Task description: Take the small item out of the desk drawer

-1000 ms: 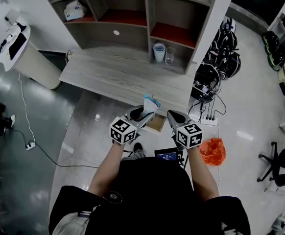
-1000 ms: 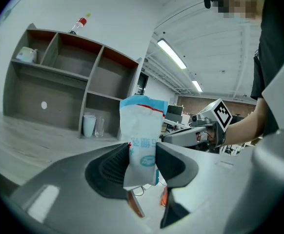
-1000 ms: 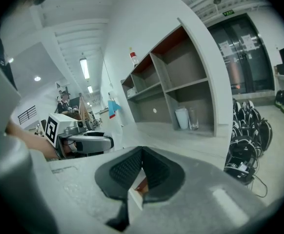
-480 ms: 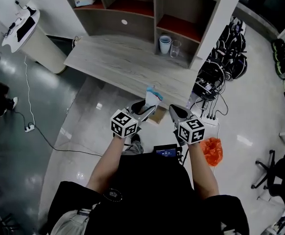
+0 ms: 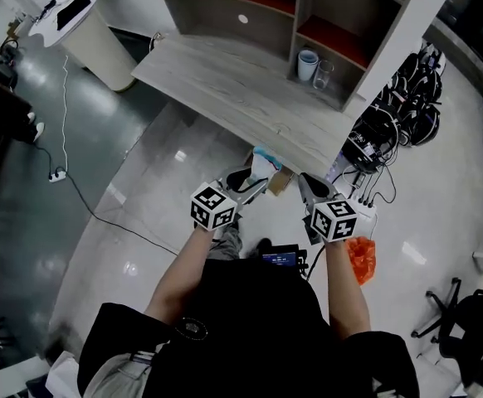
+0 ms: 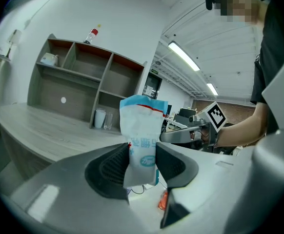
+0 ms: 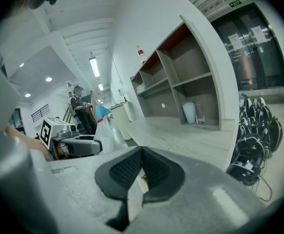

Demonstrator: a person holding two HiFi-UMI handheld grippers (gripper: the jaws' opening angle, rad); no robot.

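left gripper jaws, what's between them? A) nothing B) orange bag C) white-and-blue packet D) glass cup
C: in the left gripper view, the left gripper has both pads pressed on the white-and-blue packet, which stands upright between them.

Bright ceiling strip lights [image 6: 183, 56] glare on the glossy floor [image 5: 142, 222]; both gripper views bend at their edges.

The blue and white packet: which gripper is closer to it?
Left. The left gripper clamps the packet between its jaws; the right gripper, jaws together and empty, hangs beside it on the right, not touching.
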